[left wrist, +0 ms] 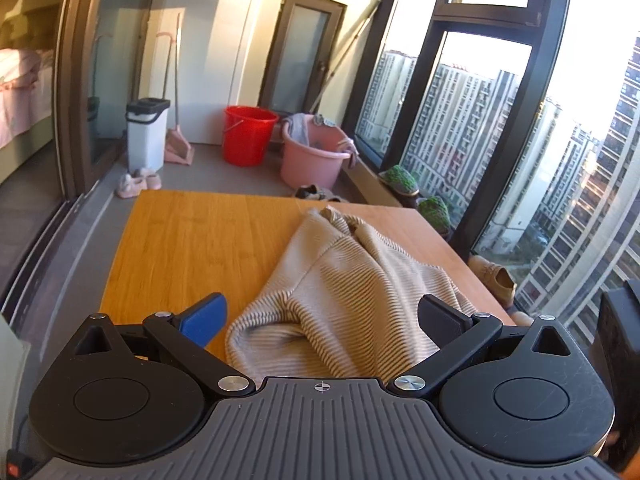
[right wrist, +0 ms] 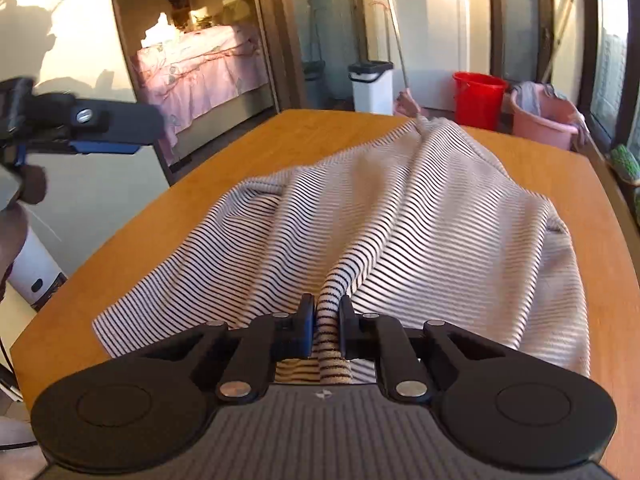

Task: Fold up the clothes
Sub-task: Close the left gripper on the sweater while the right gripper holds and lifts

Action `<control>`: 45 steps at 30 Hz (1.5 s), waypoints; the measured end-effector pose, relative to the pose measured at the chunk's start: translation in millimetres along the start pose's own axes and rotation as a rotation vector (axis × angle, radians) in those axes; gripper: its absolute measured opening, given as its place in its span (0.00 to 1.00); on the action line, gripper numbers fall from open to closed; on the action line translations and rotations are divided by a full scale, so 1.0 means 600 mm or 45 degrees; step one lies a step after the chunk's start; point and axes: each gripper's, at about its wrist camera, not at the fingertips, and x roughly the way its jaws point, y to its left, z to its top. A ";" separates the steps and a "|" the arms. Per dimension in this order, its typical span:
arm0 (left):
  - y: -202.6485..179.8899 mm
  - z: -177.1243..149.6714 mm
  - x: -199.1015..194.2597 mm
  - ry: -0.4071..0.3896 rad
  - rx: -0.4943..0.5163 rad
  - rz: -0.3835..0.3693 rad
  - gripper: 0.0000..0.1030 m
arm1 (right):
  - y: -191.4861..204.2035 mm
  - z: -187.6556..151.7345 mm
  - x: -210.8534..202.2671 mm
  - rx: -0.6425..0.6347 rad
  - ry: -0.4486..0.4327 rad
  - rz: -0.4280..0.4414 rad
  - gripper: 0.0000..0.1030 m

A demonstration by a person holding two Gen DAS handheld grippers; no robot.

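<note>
A striped, ribbed garment (left wrist: 344, 280) lies rumpled on the wooden table (left wrist: 180, 240), toward its right side. My left gripper (left wrist: 324, 316) hovers open over the garment's near end, with the blue pad off the cloth's left edge and nothing pinched. In the right wrist view the same garment (right wrist: 400, 208) spreads across the table (right wrist: 320, 132). My right gripper (right wrist: 327, 312) is shut on a bunched fold of its near edge, and the cloth rises in a ridge from the pads. The left gripper (right wrist: 132, 132) shows at the far left, above the table's edge.
Beyond the table stand a red bucket (left wrist: 248, 134), a pink basin (left wrist: 314, 156) with cloth in it, a white bin (left wrist: 146, 134) and a dustpan (left wrist: 178, 148). Tall windows (left wrist: 520, 160) run along the right, with potted plants (left wrist: 400, 178) and a shoe (left wrist: 494, 276) below. A glass door (left wrist: 80, 80) is at left.
</note>
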 end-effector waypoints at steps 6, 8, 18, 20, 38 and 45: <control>0.027 0.064 0.027 -0.047 -0.021 0.078 1.00 | 0.116 0.049 0.031 -0.304 -0.079 0.311 0.42; 0.037 0.068 0.033 -0.048 0.002 0.127 1.00 | 0.109 0.043 0.018 -0.359 -0.090 0.313 0.51; 0.008 0.031 0.218 0.174 0.067 0.114 0.95 | -0.076 0.117 0.034 -0.078 -0.139 -0.357 0.37; 0.014 0.029 0.258 0.210 0.050 0.113 0.73 | -0.103 0.126 0.069 -0.036 -0.130 -0.434 0.37; 0.050 0.061 0.234 0.052 0.170 0.205 0.21 | -0.256 0.089 0.007 -0.122 -0.176 -0.751 0.05; 0.009 0.067 0.139 -0.156 0.276 0.203 0.17 | -0.219 0.099 -0.049 -0.192 -0.352 -0.755 0.04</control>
